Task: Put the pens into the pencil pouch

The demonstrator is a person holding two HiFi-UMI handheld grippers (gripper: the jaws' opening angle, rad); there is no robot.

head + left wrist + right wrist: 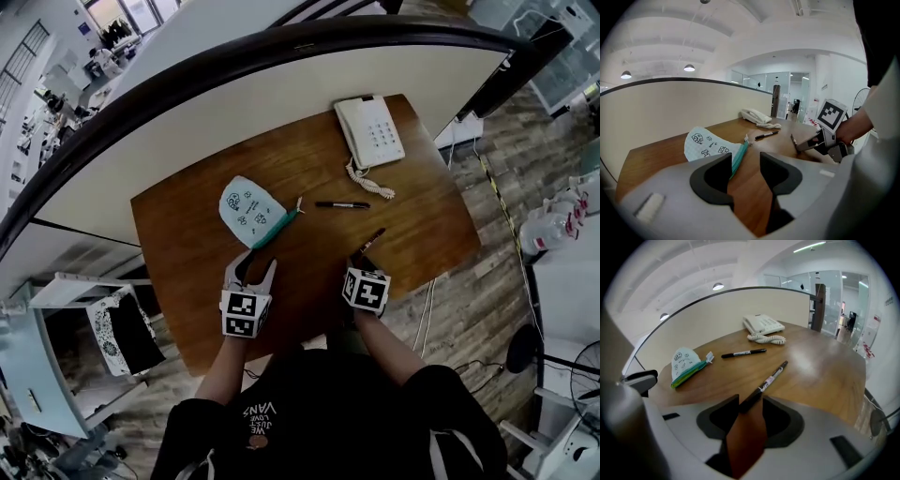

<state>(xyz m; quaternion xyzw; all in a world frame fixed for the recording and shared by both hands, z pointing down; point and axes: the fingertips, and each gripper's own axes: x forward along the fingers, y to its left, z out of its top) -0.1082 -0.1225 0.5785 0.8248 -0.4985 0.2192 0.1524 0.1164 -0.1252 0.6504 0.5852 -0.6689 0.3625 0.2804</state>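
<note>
We are at the first pick. Our right tool is closed on the butt end of a pen, whose free end points ahead over the surface. Our left tool has its jaws apart with nothing between them, and it hangs just short of the pouch. The pouch lies flat near the middle of the surface, its teal zip edge turned toward us. A second pen lies loose to the right of the pouch, apart from it, with the phone beyond.

As we judge it, the next move needs the left tool to pin or lift the zip edge. The right tool then swings the pen across and feeds it into the mouth tip first.

The right gripper view shows the grip itself, right at the jaw tips. The left gripper view shows the pen sticking out of the right tool from the side. Only the head view gives the whole layout. No view tells us whether the zip is open.
</note>
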